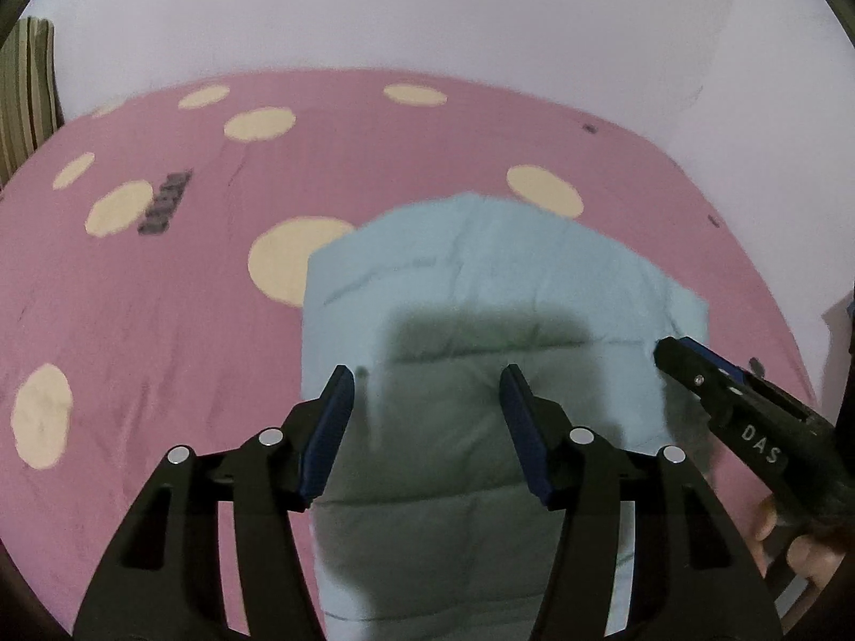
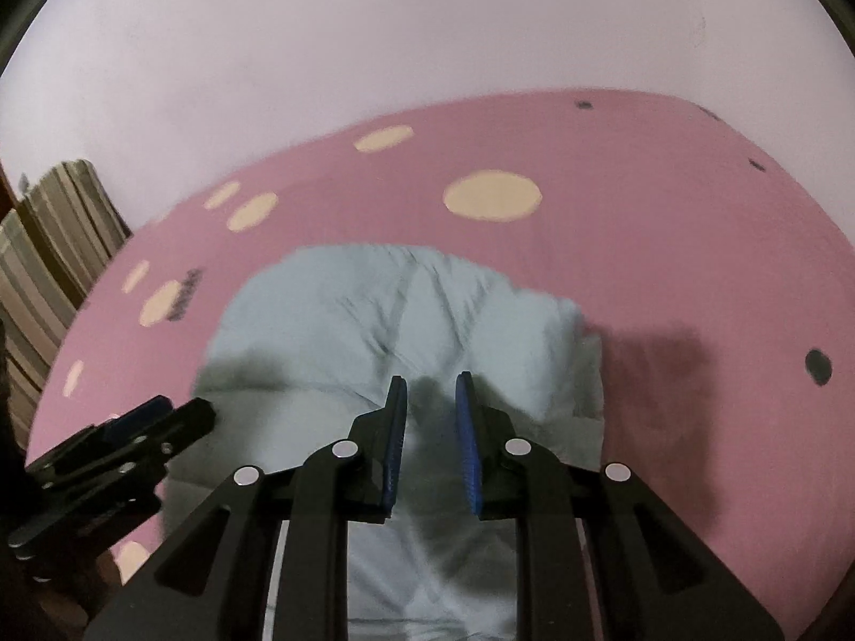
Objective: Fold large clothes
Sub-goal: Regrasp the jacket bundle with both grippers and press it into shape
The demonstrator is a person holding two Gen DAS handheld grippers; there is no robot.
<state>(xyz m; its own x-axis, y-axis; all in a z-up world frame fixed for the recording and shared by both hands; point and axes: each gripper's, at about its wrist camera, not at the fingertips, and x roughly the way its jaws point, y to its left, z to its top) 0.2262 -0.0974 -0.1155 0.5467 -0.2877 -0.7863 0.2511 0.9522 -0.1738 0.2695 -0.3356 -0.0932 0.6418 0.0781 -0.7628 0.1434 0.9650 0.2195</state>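
Observation:
A light blue quilted garment point(image 1: 481, 278) lies folded on a pink bedsheet with cream dots point(image 1: 160, 294). My left gripper point(image 1: 427, 374) is open and empty, held above the garment's near part. My right gripper point(image 2: 430, 382) is open with a narrower gap, empty, above the garment point(image 2: 374, 320). The right gripper also shows at the right edge of the left wrist view point(image 1: 678, 347), over the garment's right side. The left gripper shows at the lower left of the right wrist view point(image 2: 176, 411).
The pink sheet point(image 2: 694, 245) spreads around the garment, with a white wall point(image 1: 427, 10) behind the bed. Striped folded fabric point(image 2: 48, 245) is stacked at the left edge. A dark printed patch point(image 1: 163, 203) marks the sheet.

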